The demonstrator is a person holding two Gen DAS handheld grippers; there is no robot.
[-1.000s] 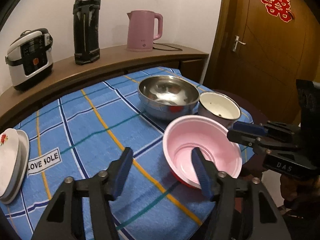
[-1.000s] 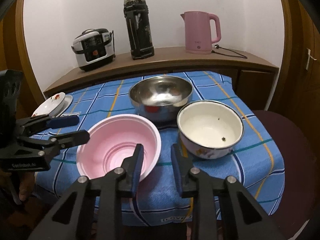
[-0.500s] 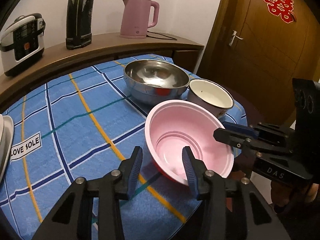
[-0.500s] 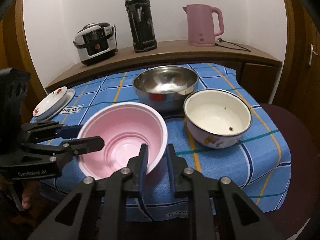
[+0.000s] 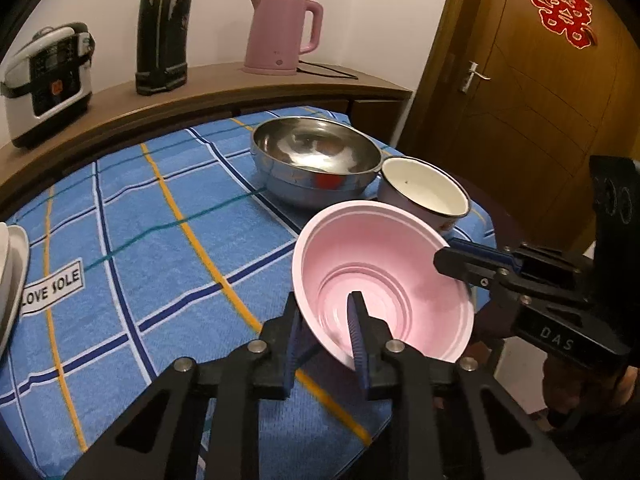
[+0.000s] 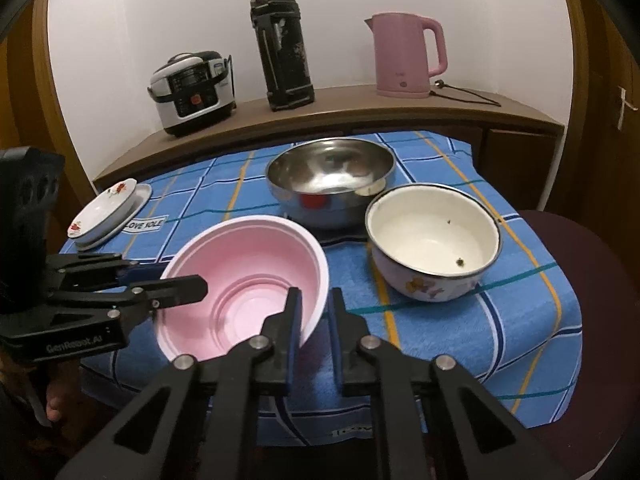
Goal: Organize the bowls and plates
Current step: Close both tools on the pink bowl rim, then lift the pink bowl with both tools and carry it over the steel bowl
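Between the blue-padded jaws of the left gripper [image 5: 325,322] the near wall of a round pink plastic bowl [image 5: 384,276] is pinched, one finger lying inside the bowl and the other outside beneath its rim. These jaws have just been closing and are now drawn narrow on that wall. On the opposite side of the bowl, the rim is clamped by the right gripper [image 6: 313,312], whose jaws have likewise just been closing; one black finger is seen inside the bowl and one outside. The pink bowl is thus held at two sides and is tilted, with its open mouth turned toward the left wrist camera, above the near edge of a table covered by a blue checked cloth [image 5: 168,240].

Just behind the pink bowl, a white enamel bowl with a dark rim and a flower print [image 6: 432,240] is set on the cloth; a few dark specks are visible inside it. Beside it, touching or nearly touching, a larger polished steel bowl [image 6: 330,176] is placed. Well apart, at the far left edge of the cloth, a small stack of white plates with a red flower motif [image 6: 108,208] is shown next to a label reading "LOVE SOLE".

Beyond the table, on a curved wooden shelf [image 6: 360,108], a black-and-white rice cooker [image 6: 192,88], a tall dark flask [image 6: 282,44] and a pink electric kettle [image 6: 404,56] are ranged. A brown door with a red paper ornament [image 5: 564,12] is seen in the left wrist view.
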